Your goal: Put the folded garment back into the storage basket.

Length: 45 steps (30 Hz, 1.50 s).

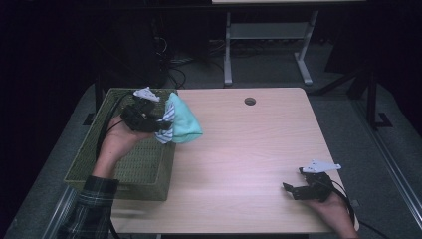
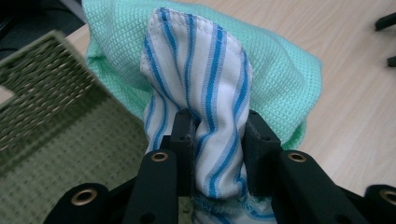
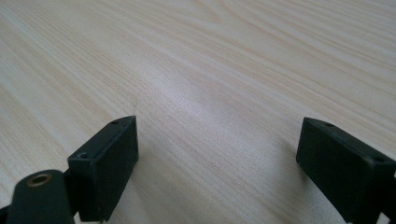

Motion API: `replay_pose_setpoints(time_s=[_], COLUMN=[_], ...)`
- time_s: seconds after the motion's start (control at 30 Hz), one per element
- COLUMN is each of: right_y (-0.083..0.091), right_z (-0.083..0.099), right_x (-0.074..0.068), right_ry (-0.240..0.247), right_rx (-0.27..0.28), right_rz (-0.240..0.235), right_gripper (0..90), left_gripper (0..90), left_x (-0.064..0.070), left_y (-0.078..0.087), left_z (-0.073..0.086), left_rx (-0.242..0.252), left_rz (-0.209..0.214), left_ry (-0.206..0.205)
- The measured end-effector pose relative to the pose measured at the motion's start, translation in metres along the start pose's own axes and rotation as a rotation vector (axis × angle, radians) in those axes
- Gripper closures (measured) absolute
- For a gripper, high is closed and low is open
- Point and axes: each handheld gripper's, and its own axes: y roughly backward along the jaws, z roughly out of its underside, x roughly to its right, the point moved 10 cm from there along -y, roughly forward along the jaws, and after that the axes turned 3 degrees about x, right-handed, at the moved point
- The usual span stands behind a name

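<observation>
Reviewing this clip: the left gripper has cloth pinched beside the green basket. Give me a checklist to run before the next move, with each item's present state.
1. Left gripper grip on the striped cloth: ok, jaws pinch it from both sides.
2. Mint green cloth held too: cannot tell; it bunches behind the striped one, outside the jaws.
3. Cloths lifted off the table: ok, they hang at the gripper by the woven basket rim.
4. Basket interior free: cannot tell, hand and gripper hide part of it.
5. Right gripper out of the way: ok, open and empty, low over the table's near right corner.
</observation>
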Motion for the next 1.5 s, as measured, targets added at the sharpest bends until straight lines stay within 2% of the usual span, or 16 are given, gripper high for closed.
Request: replay_pose_setpoints(time_s=[0.17, 0.5, 0.77, 0.93, 1.17, 1.5], right_y=[0.0, 0.0, 0.0, 0.0, 0.0, 0.0], right_z=[0.0, 0.0, 0.0, 0.0, 0.0, 0.0], right_x=[0.0, 0.0, 0.0, 0.0, 0.0, 0.0], right_ry=[0.0, -0.008, -0.008, -0.008, -0.01, -0.01], right_rx=[0.0, 0.0, 0.0, 0.0, -0.001, -0.001], right_rz=[0.0, 0.003, 0.004, 0.004, 0.004, 0.006], right_gripper=[12.4, 12.4, 12.4, 12.4, 12.4, 12.3], left_gripper=[68.6, 68.5, 68.5, 68.5, 68.5, 68.5], left_x=[-0.017, -0.047, -0.065, -0.072, -0.081, -0.086], left_y=[0.007, 0.021, 0.03, 0.03, 0.026, 0.009], left_z=[0.01, 0.033, 0.056, 0.072, 0.09, 0.112], left_rx=[0.004, 0.012, 0.01, 0.009, 0.008, -0.002], left_rz=[-0.033, -0.119, -0.154, -0.169, -0.181, -0.199], left_ry=[0.038, 0.145, 0.203, 0.237, 0.261, 0.266])
